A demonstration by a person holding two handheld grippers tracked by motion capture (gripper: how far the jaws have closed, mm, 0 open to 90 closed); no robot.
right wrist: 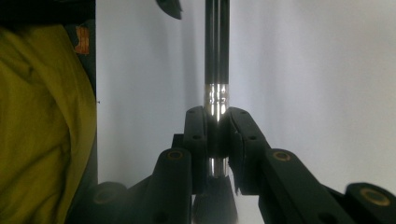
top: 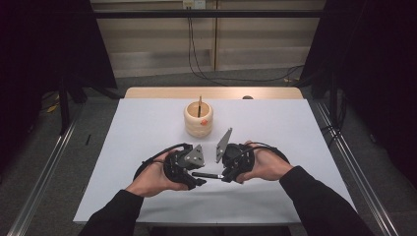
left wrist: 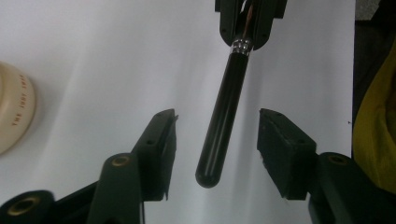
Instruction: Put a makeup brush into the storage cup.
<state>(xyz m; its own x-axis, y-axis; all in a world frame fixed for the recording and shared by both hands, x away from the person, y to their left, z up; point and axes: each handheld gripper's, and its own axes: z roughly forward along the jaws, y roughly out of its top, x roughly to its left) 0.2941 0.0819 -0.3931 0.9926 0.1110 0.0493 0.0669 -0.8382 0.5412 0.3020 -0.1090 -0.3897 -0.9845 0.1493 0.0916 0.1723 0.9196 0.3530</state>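
Forearms in dark sleeves come in from the bottom edge of the high view, both hands close together over the white table. Left gripper sits in the left hand, jaws pointing toward the other gripper. In the left gripper view its jaws stand partly apart, with the rounded black end of the brush handle between them, clear of both pads; gaps show on each side, so no grip there. Black handle runs level between the two grippers above the table. Right gripper sits in the right hand, just beside the left one. In the right gripper view its jaws are closed tight on the brush at the silver ferrule, the handle extending straight away from the camera. Bristle end not clear, blurred below the jaws.

Behind the grippers, near the table's middle, stands a cream ribbed holder with a thin stick upright in it. Part of that holder shows at the left edge of the left gripper view. Yellow cloth at the table's edge in both gripper views.
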